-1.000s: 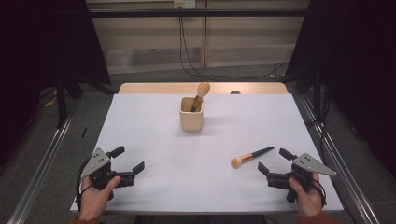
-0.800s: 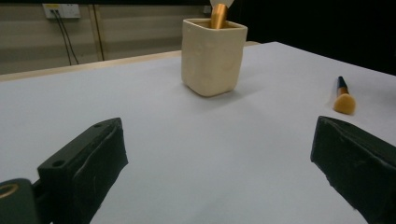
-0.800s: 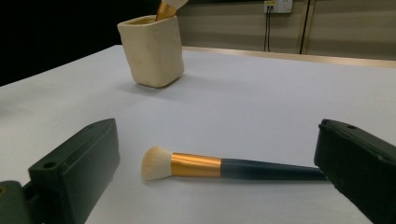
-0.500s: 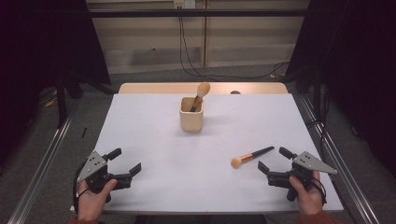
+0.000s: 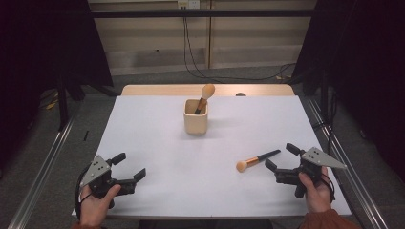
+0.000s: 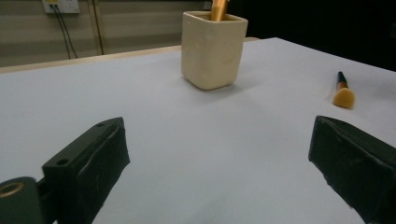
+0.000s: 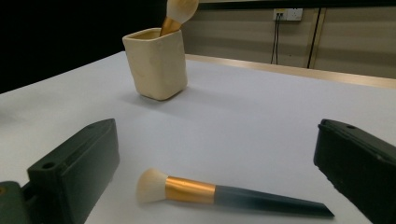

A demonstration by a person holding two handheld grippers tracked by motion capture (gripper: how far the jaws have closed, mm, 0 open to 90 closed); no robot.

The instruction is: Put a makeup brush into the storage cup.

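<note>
Nearby, the right gripper (image 5: 281,161) is resting at the table's near right edge, jaws spread wide and holding nothing. Just beyond its jaws, a black-handled makeup brush with a gold band and pale bristles (image 5: 257,159) is lying flat on the white table (image 5: 157,138). At the near left, the left gripper (image 5: 128,166) is also gaping empty. Farther off, mid-table, a cream square ceramic cup (image 5: 196,117) is holding a second brush (image 5: 206,94) upright.
</note>
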